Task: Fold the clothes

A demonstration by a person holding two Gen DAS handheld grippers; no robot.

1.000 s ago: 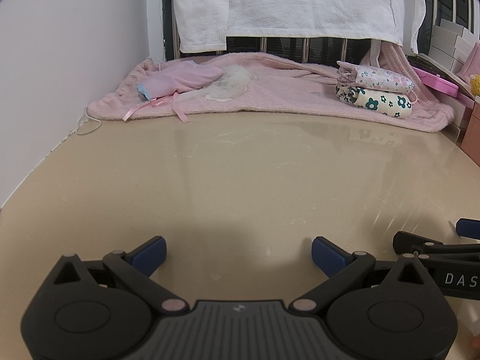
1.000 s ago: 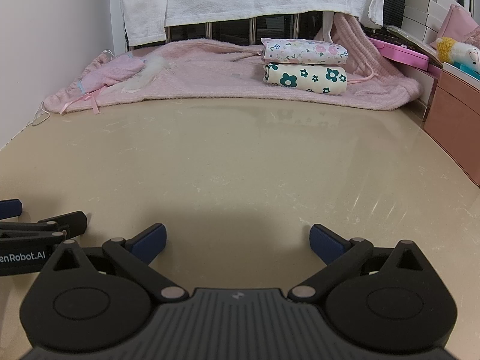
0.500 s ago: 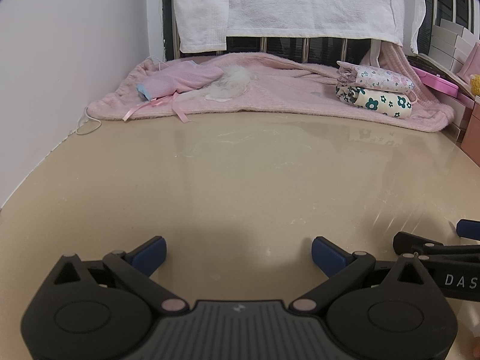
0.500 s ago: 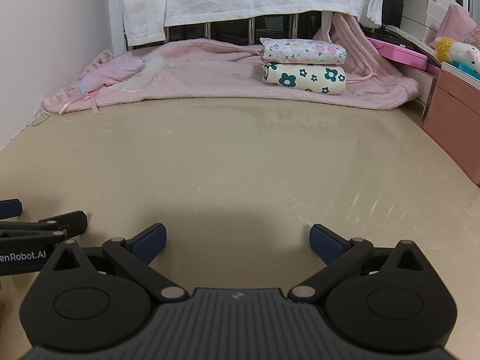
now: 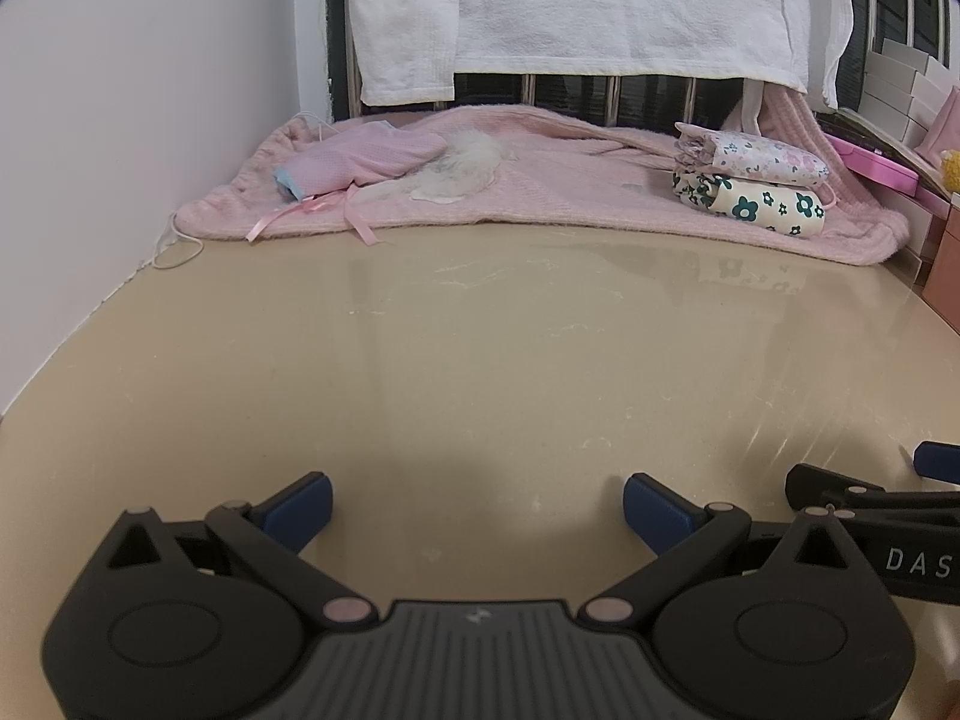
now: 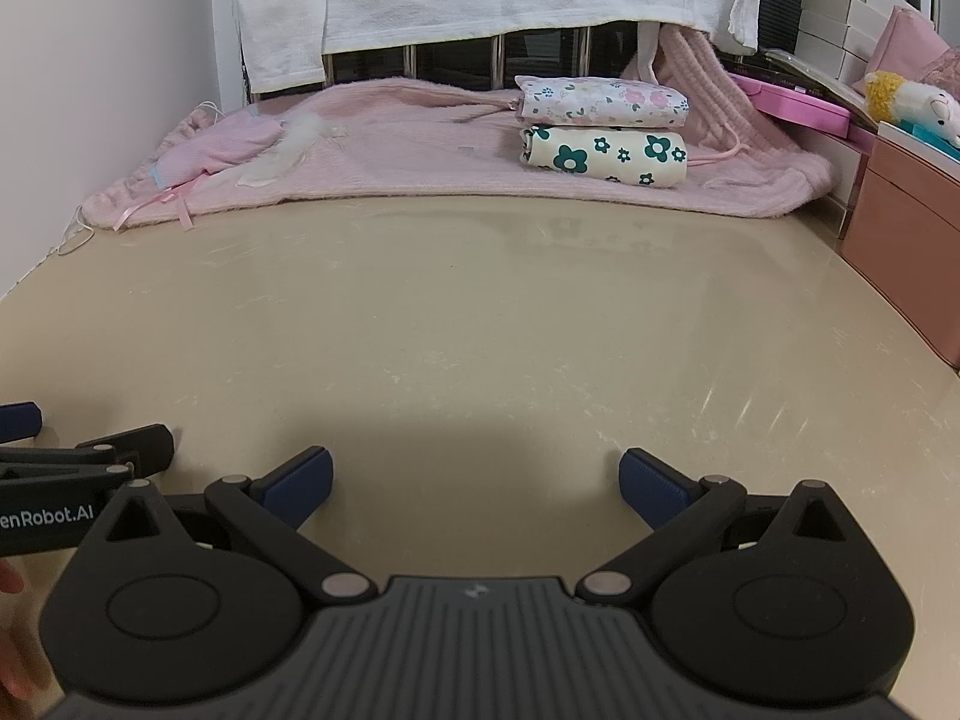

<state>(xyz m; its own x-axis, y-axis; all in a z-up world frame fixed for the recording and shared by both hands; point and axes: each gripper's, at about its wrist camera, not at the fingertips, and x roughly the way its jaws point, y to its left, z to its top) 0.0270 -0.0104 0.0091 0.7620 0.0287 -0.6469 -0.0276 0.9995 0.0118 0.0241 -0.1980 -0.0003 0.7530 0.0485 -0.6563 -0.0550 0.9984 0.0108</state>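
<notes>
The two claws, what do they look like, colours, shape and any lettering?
Both match: the left claw and right claw have black linkage arms on round black housings, a ribbed grey centre plate, pale pivot pins and blue ribbed pads. White lettering runs along each side; only parts, "DAS" and "enRobot.AI", are visible.

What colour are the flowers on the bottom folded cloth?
Dark green flowers on the cream bottom cloth, clearest in the right wrist view.
</notes>
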